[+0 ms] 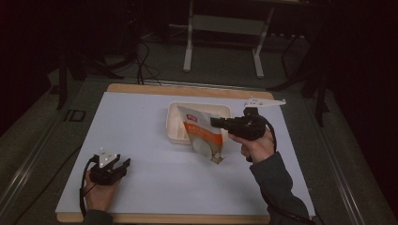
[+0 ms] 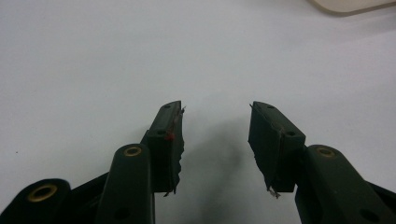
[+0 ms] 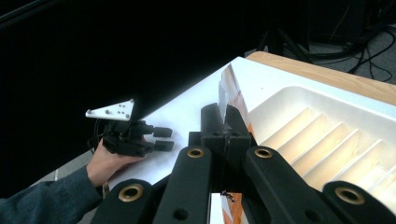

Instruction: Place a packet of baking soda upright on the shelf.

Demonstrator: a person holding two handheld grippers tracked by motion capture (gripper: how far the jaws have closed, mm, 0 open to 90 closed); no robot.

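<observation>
A white and orange pouch [image 1: 202, 133] hangs tilted over the front right part of a white ribbed tray [image 1: 174, 133]. My right gripper [image 1: 213, 123] is shut on the pouch's upper edge, reaching in from the right. In the right gripper view its jaws [image 3: 224, 123] pinch the pouch [image 3: 229, 88] edge-on, with the tray [image 3: 327, 140] to the right. The pouch's lower corner reaches down near the table. My left gripper [image 1: 123, 165] rests on the white table at the front left, open with nothing between its jaws [image 2: 215, 135].
The white sheet [image 1: 141, 140] covers a wooden tabletop [image 1: 187, 89]. Behind the table stand a metal frame [image 1: 223, 28] and cables on the floor. A corner of the tray [image 2: 350, 4] lies far ahead of the left gripper.
</observation>
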